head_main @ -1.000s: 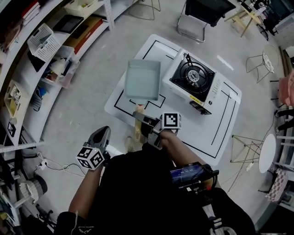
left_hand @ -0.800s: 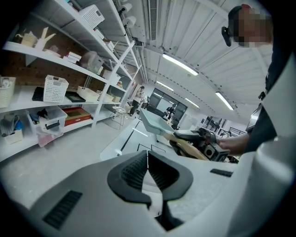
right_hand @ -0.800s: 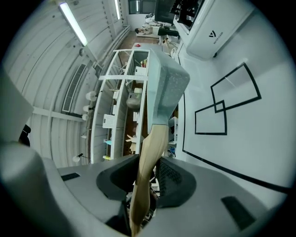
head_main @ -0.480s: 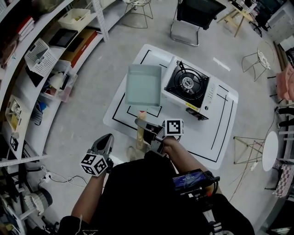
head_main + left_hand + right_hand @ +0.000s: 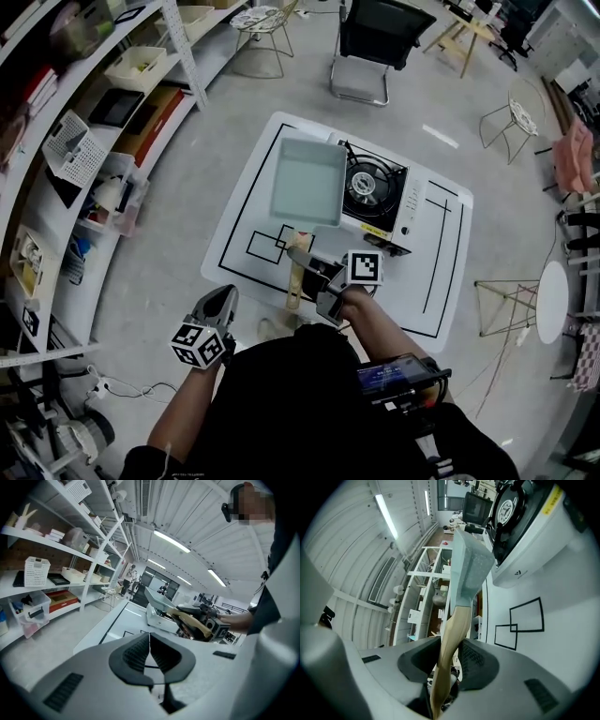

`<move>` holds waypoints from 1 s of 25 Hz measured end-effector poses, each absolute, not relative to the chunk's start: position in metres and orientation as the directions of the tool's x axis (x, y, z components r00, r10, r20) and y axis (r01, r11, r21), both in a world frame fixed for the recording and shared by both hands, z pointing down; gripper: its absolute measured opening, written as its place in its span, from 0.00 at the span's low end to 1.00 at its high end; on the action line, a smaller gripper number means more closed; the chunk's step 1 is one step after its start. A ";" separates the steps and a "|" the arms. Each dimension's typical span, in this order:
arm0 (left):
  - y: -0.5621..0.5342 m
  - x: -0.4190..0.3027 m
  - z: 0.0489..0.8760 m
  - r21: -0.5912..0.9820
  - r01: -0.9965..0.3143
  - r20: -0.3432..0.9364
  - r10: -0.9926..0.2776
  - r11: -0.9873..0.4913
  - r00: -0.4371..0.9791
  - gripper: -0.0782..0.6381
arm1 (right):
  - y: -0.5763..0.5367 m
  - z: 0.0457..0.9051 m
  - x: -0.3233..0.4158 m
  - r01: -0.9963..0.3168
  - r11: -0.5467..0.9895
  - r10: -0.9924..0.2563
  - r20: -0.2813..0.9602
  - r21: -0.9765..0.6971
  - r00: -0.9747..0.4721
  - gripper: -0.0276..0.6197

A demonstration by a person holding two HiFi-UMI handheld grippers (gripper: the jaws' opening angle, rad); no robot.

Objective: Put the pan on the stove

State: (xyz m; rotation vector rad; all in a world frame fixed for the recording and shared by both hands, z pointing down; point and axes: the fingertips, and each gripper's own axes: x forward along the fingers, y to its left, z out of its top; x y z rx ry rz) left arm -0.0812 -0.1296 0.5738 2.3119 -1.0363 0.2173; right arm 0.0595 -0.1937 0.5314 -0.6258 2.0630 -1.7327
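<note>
- The right gripper has its jaws clamped on the wooden handle of the square pale pan; the handle runs straight down between the two pads, so the grip looks firm
- The pan is in the air, clear of the bench; it hangs over the far-left part of the bench with its right side just reaching the left side of the stove; it is not over the burner yet
- The stove sits by the far edge of the bench, its burner bare
- The left gripper hangs low off the near-left corner of the bench, well apart from the pan; its jaws are closed together with nothing between them
- I'd judge this as the carrying step, the pan lifted and most of the way across
- The next move calls for taking the pan further right until its base is centred over the burner, keeping it level, then lowering it onto the supports before the jaws let go; the long handle means a tilt could tip the pan off the ring
</note>
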 end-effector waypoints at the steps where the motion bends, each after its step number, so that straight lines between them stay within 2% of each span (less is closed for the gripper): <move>1: -0.132 -0.077 0.573 0.447 -0.720 0.371 -0.623 -0.531 0.689 0.13 | -0.195 0.531 0.066 -0.103 0.147 -0.565 0.002 -0.984 -0.825 0.25; 13: -0.137 -0.029 0.571 0.443 -0.676 0.370 -0.567 -0.588 0.736 0.13 | -0.208 0.545 0.139 -0.130 0.035 -0.693 0.070 -0.991 -0.718 0.25; 19: -0.135 -0.018 0.575 0.442 -0.685 0.387 -0.565 -0.579 0.728 0.13 | -0.215 0.557 0.168 -0.163 0.006 -0.707 0.112 -0.987 -0.699 0.25; 25: -0.136 -0.007 0.575 0.437 -0.689 0.405 -0.557 -0.579 0.725 0.13 | -0.221 0.559 0.181 -0.149 0.014 -0.720 0.094 -0.989 -0.687 0.25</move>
